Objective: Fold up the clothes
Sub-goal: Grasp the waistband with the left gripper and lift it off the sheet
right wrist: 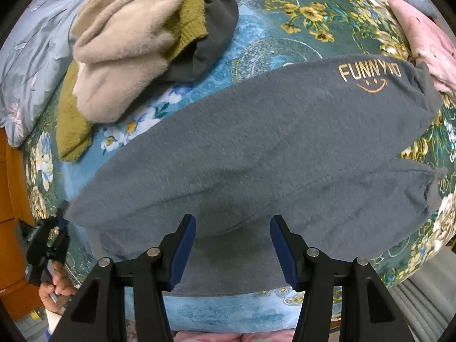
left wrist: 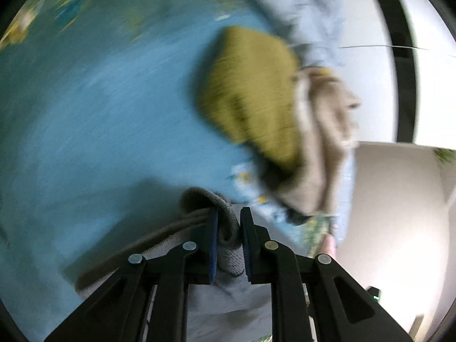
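Grey sweatpants (right wrist: 270,148) with a gold "FUNNY" print lie spread across the floral bedspread (right wrist: 285,28) in the right wrist view. My right gripper (right wrist: 233,249) is open just above their near edge, holding nothing. My left gripper (left wrist: 229,239) is shut on a bunched grey corner of the sweatpants (left wrist: 228,228); the left wrist view is motion-blurred. The left gripper also shows at the far left of the right wrist view (right wrist: 61,222), at the sweatpants' left corner.
A pile of clothes lies beyond the sweatpants: a beige fluffy garment (right wrist: 119,42), an olive knit (right wrist: 71,119) and a dark grey piece (right wrist: 216,22). The pile also shows in the left wrist view (left wrist: 253,91). A pink garment (right wrist: 421,37) is at the far right. A pale quilt (right wrist: 28,57) lies left.
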Demonstrator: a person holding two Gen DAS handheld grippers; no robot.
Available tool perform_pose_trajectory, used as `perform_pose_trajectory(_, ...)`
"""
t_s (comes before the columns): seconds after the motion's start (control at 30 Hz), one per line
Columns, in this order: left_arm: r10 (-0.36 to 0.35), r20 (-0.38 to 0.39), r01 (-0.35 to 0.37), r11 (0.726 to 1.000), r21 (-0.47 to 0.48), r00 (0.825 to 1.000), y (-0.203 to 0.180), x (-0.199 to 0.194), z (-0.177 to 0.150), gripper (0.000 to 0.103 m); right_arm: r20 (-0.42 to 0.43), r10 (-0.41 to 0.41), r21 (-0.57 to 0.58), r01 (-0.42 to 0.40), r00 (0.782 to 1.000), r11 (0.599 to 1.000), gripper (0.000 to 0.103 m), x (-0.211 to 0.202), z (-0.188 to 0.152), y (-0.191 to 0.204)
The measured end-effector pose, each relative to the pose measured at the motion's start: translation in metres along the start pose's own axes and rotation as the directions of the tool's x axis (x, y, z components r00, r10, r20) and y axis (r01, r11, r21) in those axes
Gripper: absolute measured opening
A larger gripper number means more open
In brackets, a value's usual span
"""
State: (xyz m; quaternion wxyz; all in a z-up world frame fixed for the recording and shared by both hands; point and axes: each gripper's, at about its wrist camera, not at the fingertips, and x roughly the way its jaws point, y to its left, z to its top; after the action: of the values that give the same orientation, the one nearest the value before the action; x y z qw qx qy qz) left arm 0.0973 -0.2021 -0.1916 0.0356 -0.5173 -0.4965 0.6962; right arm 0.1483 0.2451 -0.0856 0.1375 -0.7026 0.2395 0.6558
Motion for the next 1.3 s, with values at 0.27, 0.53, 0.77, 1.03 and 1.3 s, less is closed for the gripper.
perform_pose_trajectory(0.27,0.117,0.0,-0.115,0.976,-0.185,0.993,0.033,-0.001,0.016,0.036,0.006,0.017,-0.012,-0.017,1.0,1.0,0.058,-0.003,-0.002,0.006)
perform_pose_trajectory(0.53,0.199,-0.001,-0.192,0.945,-0.263,0.98,0.069,-0.065,-0.035,0.063,0.03,0.025,0.031,-0.026,0.999,0.999,0.058,-0.013,-0.014,-0.001)
perform_pose_trajectory(0.77,0.184,-0.168,-0.229,0.924,-0.308,0.968,0.084,-0.029,-0.089,0.067,0.044,0.04,0.092,-0.044,0.998,0.995,0.058,-0.019,-0.031,-0.009)
perform_pose_trajectory(1.03,0.312,-0.204,-0.362,0.883,-0.3,0.928,0.072,0.001,-0.086,0.009,0.099,0.043,0.118,-0.054,0.994,0.992,0.058,-0.037,-0.044,-0.016)
perform_pose_trajectory(1.3,0.353,-0.146,-0.382,0.833,-0.4,0.924,0.102,-0.048,-0.103,0.006,0.197,0.032,0.142,-0.061,0.98,0.988,0.058,-0.062,-0.054,-0.043)
